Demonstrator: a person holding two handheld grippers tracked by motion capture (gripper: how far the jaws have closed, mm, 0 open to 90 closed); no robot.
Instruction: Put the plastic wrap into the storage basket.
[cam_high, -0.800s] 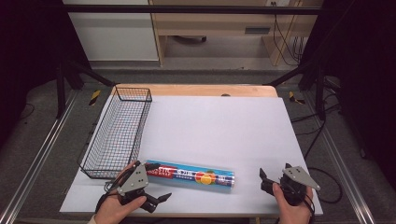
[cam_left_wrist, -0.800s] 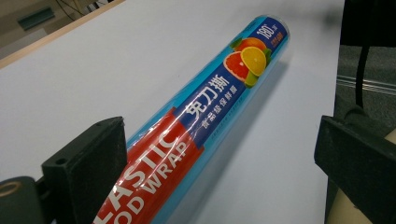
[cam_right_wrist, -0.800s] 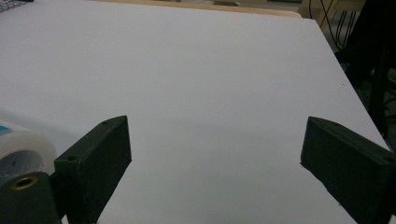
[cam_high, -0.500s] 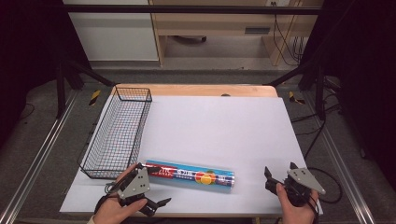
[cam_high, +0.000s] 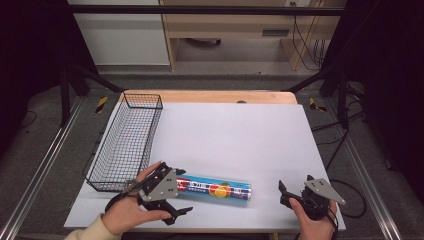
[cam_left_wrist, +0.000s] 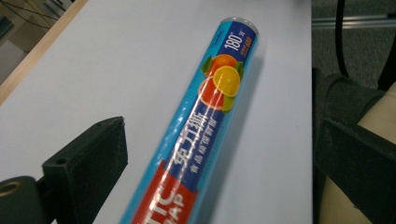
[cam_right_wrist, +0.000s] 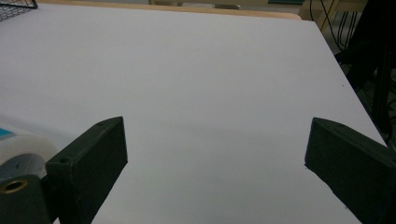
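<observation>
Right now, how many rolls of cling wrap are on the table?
1. The cling wrap roll lies on its side near the table's front edge, just right of the wire basket, with one end between the open left gripper. Nothing seems hidden.

A white table (cam_high: 240, 135) carries a wire basket (cam_high: 126, 140) along its left edge and a wrap roll (cam_high: 212, 185) near the front.
</observation>
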